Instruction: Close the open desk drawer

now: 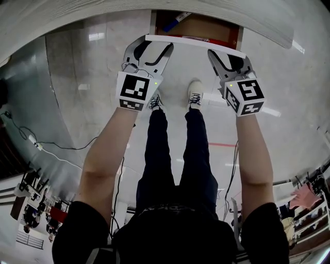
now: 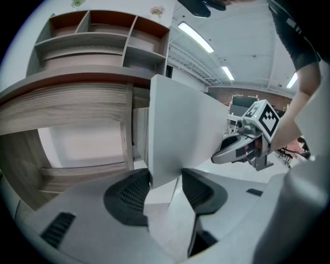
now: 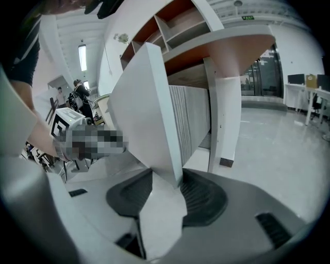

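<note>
A person stands at a desk, bare forearms stretched out over a pale glossy tiled floor [image 1: 93,93], a grey plastic two-jaw tool in each hand. The left gripper [image 1: 150,45] and the right gripper [image 1: 229,55] both reach the thin, flat, smooth white drawer front [image 1: 196,44], one near its left end and one near its right.

Each gripper's own view shows its dark ribbed pads closed on that panel's edge, so the left gripper [image 2: 165,188] and the right gripper [image 3: 166,188] are both clamped on the drawer front, not standing free.

The shallow drawer [image 1: 198,26] is pulled out from under the desk towards the person. Its reddish-brown floor is exposed, with a blue-capped marker [image 1: 178,19] at the far left and a slim red pen [image 1: 198,38] just behind the front panel.

Beyond it runs the desk's curved, pale wood-grain top [image 1: 77,13]. Above that rises a hutch of grey-edged, red-brown-lined shelves [image 2: 103,41].

The step in hand appears to be the push home, and the drawer is far from shut. It would go best with both hands driving evenly and straight away from the body. That would keep the panel square to the desk so the drawer does not rack on its runners. The smooth, rigid panel offers little for the pads to bite on, so a pushing force should serve better than squeezing.
</note>
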Motion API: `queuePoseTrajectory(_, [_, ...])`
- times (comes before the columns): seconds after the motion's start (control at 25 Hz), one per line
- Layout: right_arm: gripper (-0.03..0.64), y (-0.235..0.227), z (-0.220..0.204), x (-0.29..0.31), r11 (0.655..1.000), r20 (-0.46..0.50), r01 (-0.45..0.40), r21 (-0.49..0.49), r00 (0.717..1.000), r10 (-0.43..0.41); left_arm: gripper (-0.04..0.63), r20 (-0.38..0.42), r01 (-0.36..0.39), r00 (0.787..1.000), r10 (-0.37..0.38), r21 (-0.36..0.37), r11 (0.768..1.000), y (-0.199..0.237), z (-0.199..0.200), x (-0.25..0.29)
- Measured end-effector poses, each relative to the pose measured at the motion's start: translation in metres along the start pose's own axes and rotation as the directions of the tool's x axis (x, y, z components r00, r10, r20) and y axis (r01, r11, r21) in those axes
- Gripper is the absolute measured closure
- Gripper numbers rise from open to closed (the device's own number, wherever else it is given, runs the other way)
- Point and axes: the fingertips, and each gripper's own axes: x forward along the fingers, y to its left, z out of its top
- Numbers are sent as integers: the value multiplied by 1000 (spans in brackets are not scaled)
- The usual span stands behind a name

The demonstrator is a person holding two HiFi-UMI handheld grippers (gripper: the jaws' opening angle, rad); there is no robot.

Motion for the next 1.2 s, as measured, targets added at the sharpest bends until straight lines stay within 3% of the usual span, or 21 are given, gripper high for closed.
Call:
queuePoseTrajectory(0.4, [442,-30,20,24,999,-16,35,34,999,-35,394,-4,-66,998,66,-38,997,26,15,30])
queuePoseTrajectory(0.6, [426,-50,29,35,976,-33,103,189,995,-99,393,-21,-102,995,100,-79,992,39,25,48])
queuePoseTrajectory(0.72, [425,-62,35,39,939,-21,123,321,992,-123,394,-18,-125,992,123,-120,985,46,30,56])
queuePoseTrajectory(0.92, [433,-69,41,43,875,-6,148,460,986,-164,401,-22,-154,988,153,-228,961,54,34,61])
queuePoseTrajectory(1.2, [472,-73,43,57,705,-3,115,700,987,-159,436,-34,-197,979,202,-420,886,64,36,64])
